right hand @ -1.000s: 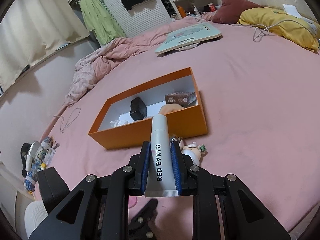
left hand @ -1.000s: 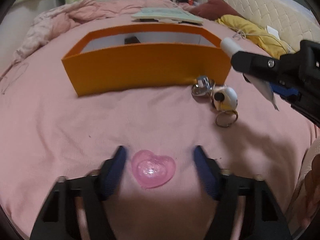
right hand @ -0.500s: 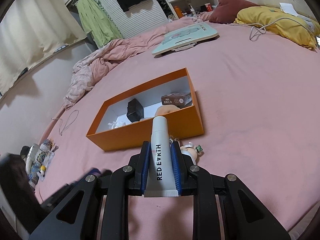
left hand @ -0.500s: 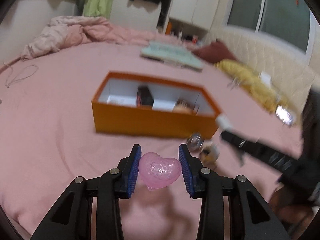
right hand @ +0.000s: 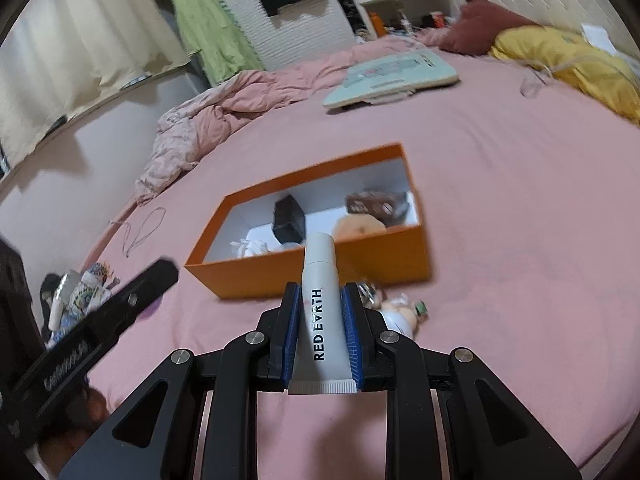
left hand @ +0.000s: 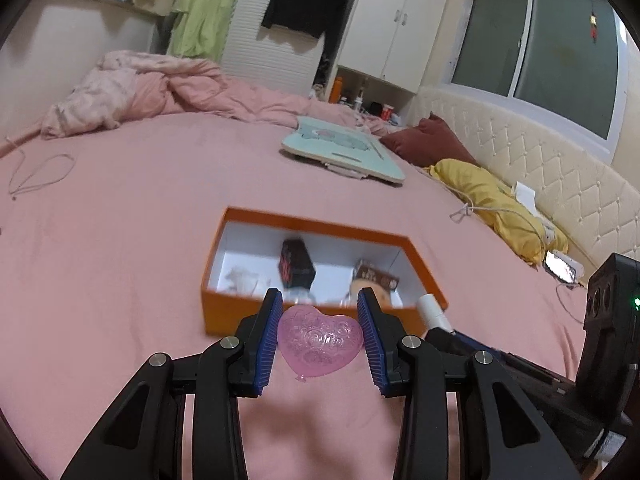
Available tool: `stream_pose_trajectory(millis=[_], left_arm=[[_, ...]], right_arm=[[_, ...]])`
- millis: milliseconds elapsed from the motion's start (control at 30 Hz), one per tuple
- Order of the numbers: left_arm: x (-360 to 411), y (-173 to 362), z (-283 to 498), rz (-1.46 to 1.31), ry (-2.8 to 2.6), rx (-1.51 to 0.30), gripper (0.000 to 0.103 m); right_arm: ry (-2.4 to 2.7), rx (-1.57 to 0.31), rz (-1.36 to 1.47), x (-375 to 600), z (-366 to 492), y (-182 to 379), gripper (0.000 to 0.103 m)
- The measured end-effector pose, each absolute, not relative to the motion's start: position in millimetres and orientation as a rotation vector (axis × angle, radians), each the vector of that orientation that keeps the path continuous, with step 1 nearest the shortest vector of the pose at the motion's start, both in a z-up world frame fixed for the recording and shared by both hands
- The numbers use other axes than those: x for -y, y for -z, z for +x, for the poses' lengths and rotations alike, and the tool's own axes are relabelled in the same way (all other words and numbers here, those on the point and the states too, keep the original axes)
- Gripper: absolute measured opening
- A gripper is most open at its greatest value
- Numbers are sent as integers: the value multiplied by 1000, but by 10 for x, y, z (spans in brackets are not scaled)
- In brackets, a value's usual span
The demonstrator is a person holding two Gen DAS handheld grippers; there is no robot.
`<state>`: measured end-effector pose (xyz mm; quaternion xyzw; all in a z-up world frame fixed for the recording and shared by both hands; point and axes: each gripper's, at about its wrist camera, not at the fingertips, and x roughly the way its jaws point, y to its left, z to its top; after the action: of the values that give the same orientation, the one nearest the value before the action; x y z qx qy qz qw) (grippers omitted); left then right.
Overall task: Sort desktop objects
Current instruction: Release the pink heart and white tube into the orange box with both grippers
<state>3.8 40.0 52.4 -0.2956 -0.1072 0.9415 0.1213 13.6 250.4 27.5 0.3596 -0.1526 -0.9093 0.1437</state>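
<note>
My left gripper (left hand: 320, 328) is shut on a pink translucent heart (left hand: 320, 338), held in the air above the pink bedspread, just short of the orange box (left hand: 232, 316). The box holds a black cube (left hand: 296, 268), a brown packet (left hand: 376, 278) and white scraps. My right gripper (right hand: 320, 320) is shut on a white "RED EARTH" tube (right hand: 322, 304) pointing at the same orange box (right hand: 352, 256). A small figurine keychain (right hand: 400, 310) lies on the bed to the right of that gripper's fingers. The tube's cap (left hand: 430, 308) shows at the right of the left wrist view.
A pale green board (left hand: 344, 152) lies beyond the box, with a maroon pillow (left hand: 428, 144) and a yellow cushion (left hand: 492, 196) near the headboard. A rumpled pink blanket (left hand: 140, 96) is at far left. A thin cord (left hand: 40, 176) lies on the bedspread.
The left gripper closed on the pink heart and lifted it off the bed toward the box. The right gripper, still holding the tube, moved closer to the box.
</note>
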Motion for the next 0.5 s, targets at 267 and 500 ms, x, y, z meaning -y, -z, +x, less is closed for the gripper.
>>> stream_pose_trajectory(millis=[267,500], left_arm=[[-411,-667,-625,-871,-2719,264,37],[-271,-393,-1001,-996,-2740,244,37]], right_arm=[[2640,184,944,-2339,-404,-555,23],[2629,106,976,-2329,-965,-416,23]])
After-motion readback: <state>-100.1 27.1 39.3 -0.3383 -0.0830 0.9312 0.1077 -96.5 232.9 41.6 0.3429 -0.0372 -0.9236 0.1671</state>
